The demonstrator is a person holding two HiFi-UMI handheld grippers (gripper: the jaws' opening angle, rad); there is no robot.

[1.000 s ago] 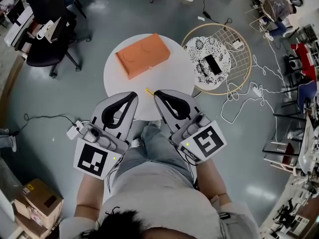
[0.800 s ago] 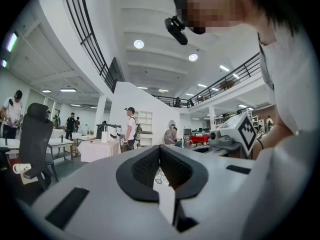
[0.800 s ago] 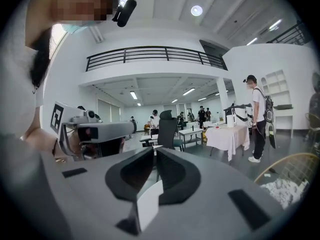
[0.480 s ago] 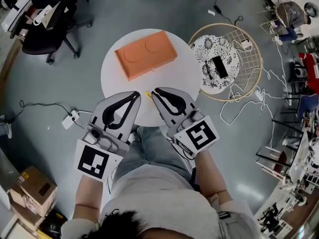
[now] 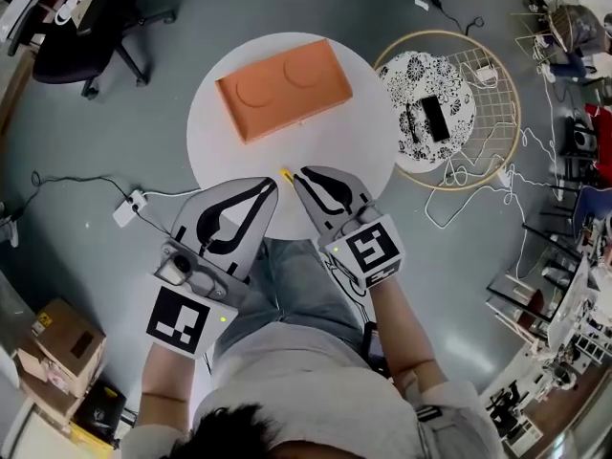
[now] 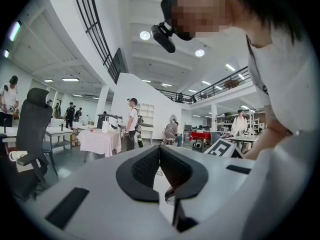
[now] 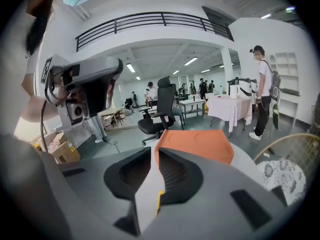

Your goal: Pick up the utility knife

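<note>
The utility knife (image 5: 285, 174) lay just beyond the right gripper's (image 5: 299, 176) barely parted fingers, slanting toward them; the left gripper (image 5: 272, 185), clenched, sat slightly farther.

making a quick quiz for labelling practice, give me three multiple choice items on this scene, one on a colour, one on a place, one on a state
1. What colour is the box on the round table?
A blue
B orange
C green

2. Where does the utility knife lie?
A on top of the box
B near the table's near edge, just ahead of the tips of the left tool and right tool
C on the floor

3. What is the state of the utility knife?
A clamped in the left tool
B clamped in the right tool
C lying free on the table

Answers:
1 B, since the head view shows a plain orange box.
2 B, since its yellow sliver sits by the two tool tips at the table edge.
3 C, since it lies on the tabletop outside both tools' jaws.
</note>
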